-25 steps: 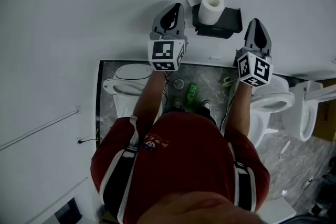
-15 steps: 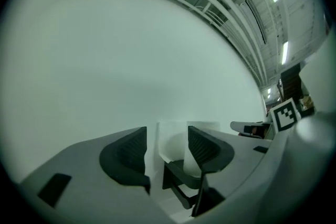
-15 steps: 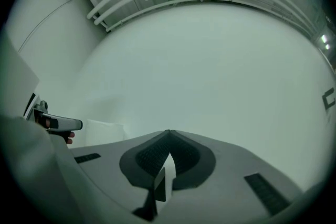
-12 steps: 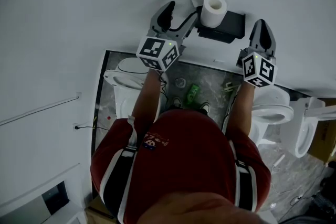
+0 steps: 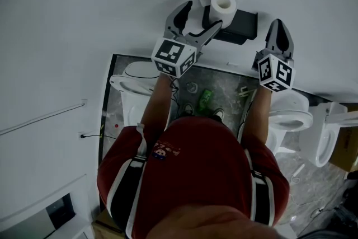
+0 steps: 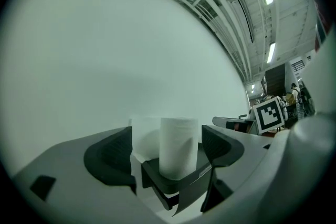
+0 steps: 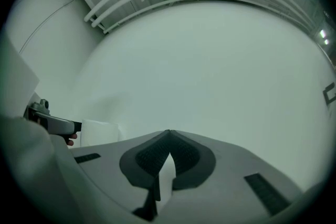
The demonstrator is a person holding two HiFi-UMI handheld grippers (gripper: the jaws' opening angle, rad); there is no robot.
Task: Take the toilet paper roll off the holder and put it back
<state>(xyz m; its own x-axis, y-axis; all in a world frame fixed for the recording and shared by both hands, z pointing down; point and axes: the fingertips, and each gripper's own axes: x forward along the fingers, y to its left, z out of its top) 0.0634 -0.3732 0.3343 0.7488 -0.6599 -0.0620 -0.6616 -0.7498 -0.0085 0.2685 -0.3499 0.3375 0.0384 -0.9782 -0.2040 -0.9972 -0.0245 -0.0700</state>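
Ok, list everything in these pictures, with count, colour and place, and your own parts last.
toilet paper roll: one, white, standing upright in the holder on the wall
holder: one, black, fixed to the wall, the roll at its left end
wall: one, white, straight ahead of both tools
toilets: three, white, down on the floor, one at left and two at right
green object: one, small, on the floor near the person's feet
floor: dark, marbled, far below
shirt: one, red with striped trim, on the person
left tool: one, grey, jaws have just been opening, roll ahead in the gap, not gripped
right tool: one, grey, jaws together, empty, right of the holder
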